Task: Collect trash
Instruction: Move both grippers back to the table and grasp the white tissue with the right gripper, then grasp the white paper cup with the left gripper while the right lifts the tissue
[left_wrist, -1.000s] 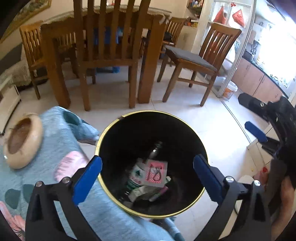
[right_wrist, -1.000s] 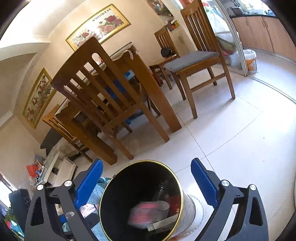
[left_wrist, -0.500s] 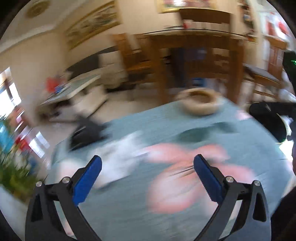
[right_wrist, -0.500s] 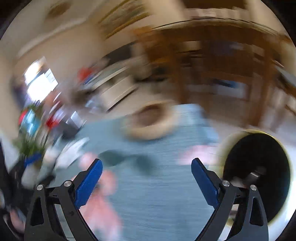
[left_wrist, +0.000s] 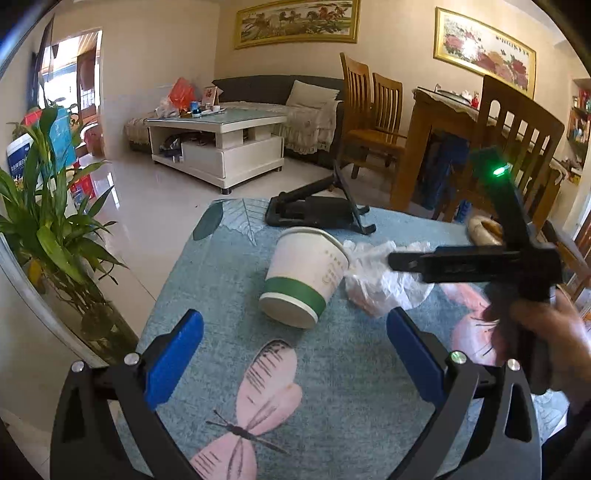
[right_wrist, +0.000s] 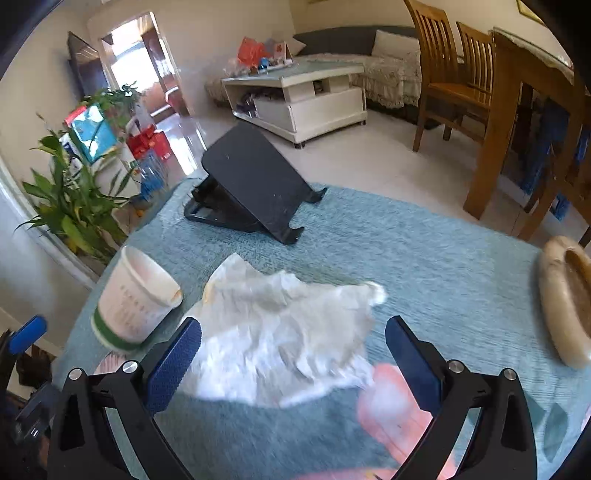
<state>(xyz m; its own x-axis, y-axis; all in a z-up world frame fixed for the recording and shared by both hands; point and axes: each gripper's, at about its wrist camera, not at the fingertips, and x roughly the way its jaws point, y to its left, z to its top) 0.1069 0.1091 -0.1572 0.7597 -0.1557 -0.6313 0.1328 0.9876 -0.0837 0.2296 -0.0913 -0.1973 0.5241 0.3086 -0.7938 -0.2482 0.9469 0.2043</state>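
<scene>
A white paper cup (left_wrist: 304, 275) with a green band stands on the blue floral tablecloth (left_wrist: 221, 295); it also shows at the left of the right wrist view (right_wrist: 135, 299). A crumpled white plastic bag (left_wrist: 380, 280) lies right of the cup, and fills the middle of the right wrist view (right_wrist: 284, 332). My left gripper (left_wrist: 291, 354) is open and empty, just short of the cup. My right gripper (right_wrist: 291, 358) is open and empty, close above the bag's near edge. The trash bin is out of view.
A black folding stand (left_wrist: 317, 210) sits at the table's far edge (right_wrist: 251, 188). A tan ashtray (right_wrist: 565, 299) lies at the right. A potted plant (left_wrist: 48, 229) stands left of the table. Wooden chairs (left_wrist: 373, 110), a dining table and a white coffee table (left_wrist: 221, 144) lie beyond.
Both grippers swung away from the black bin, across the table, and now face the cup and the plastic bag. Both stayed open.
</scene>
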